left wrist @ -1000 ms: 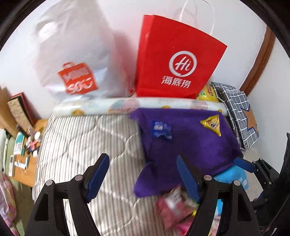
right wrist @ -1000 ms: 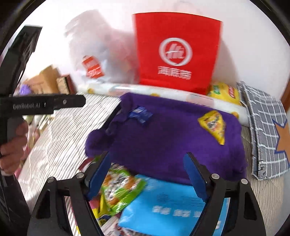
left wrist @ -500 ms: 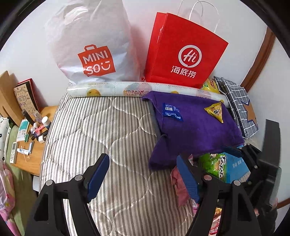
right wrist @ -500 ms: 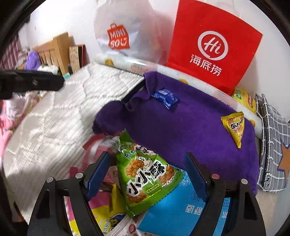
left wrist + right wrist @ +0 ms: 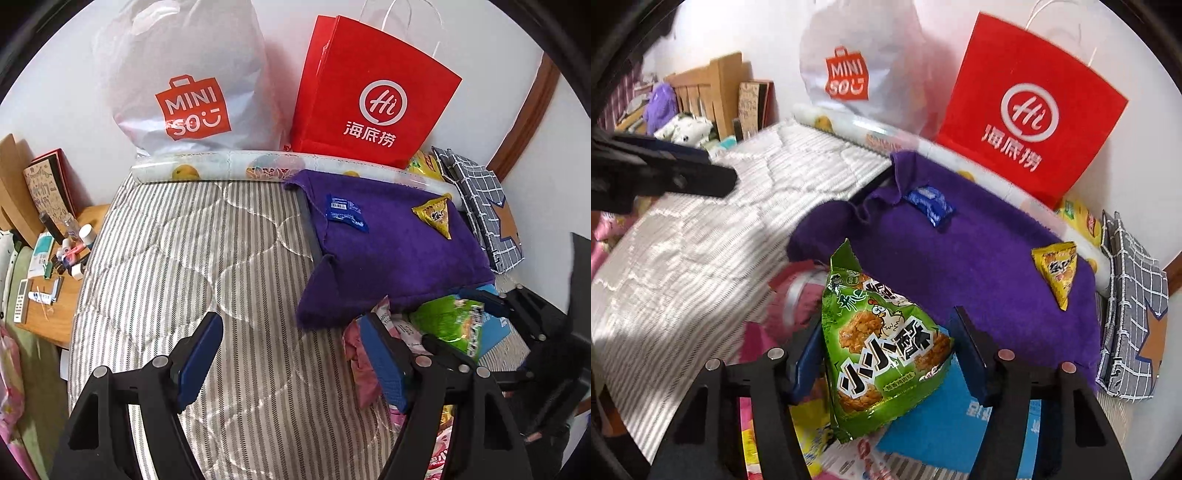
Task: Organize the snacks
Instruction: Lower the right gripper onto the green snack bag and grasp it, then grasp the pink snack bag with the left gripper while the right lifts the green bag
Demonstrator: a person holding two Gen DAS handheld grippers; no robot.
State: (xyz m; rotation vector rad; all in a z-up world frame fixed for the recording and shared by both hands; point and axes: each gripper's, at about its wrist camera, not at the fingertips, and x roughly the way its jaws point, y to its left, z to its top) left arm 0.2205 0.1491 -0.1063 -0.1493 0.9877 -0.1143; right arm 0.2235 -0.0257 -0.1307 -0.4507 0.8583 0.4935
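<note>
The right gripper (image 5: 886,354), with black arms and blue pads, has a puffy green foil snack bag printed with a cartoon chicken (image 5: 879,354) between its fingers; the blue pads sit against the bag's two sides, so it appears clamped on the bag. In the left wrist view the same green bag (image 5: 448,323) shows at about 4 o'clock, between the right gripper's fingers.

The left gripper (image 5: 291,363) hangs over the grey-and-white striped quilted mattress (image 5: 177,280) with its fingers spread wide apart and nothing between them.

Under the green bag lies a heap of other snacks: a flat light-blue packet (image 5: 934,432) at 6 o'clock and pink wrappers (image 5: 757,343) at 8 o'clock. Just beyond, at 12 o'clock, lies a purple fleece cloth (image 5: 979,266), with a small dark-blue wrapped packet (image 5: 931,205) on its far left part and a yellow triangular foil snack (image 5: 1058,271) on its right part, well apart from each other.

Against the white wall at the back lean a white plastic shopping bag with an orange logo (image 5: 184,85) and a red paper carrier bag with white rope handles (image 5: 369,96), side by side, behind a long roll of printed film (image 5: 229,168).
</note>
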